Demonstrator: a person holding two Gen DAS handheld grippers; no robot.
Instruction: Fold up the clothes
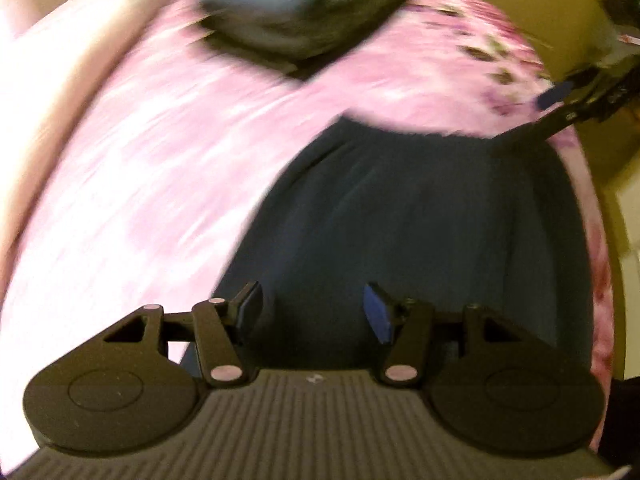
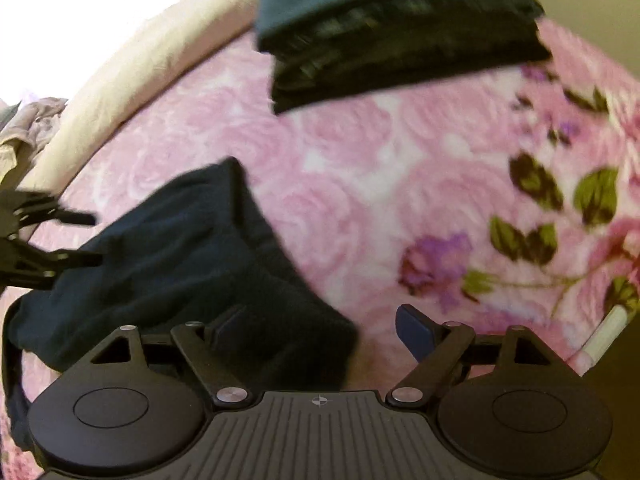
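Dark navy garment (image 1: 400, 216) spread loosely on the pink floral bedspread (image 1: 160, 168), creased lengthwise, taken here as the landmark. Directly over its near end, left gripper (image 1: 314, 312) with fingers spread apart and nothing between the blue pads (image 1: 378, 314); garment cloth visible through the gap, though contact with it cannot be told. At the garment's far right corner in the left wrist view, right gripper (image 1: 532, 118) reaching in, one dark finger lying on or at the cloth edge, the other with its blue pad raised clear above; whether any cloth is pinched there cannot be told from that angle. From the right wrist view, same garment (image 2: 172, 264) bunched and rumpled at lower left, right gripper (image 2: 316, 330) parted wide, one finger over the garment's edge, the other over bare bedspread (image 2: 360, 184), nothing caught between. Left gripper (image 2: 86, 238) seen at the garment's far side, two dark fingers pointing in toward the cloth with a gap between them. Well beyond the garment, a stack of folded dark clothes (image 2: 400, 36) resting on the bedspread, blurred; the same stack (image 1: 304, 12) at the top of the left wrist view. Past the stack and garment, a cream sheet (image 2: 152, 68) bordering the bedspread. Much motion blur throughout.
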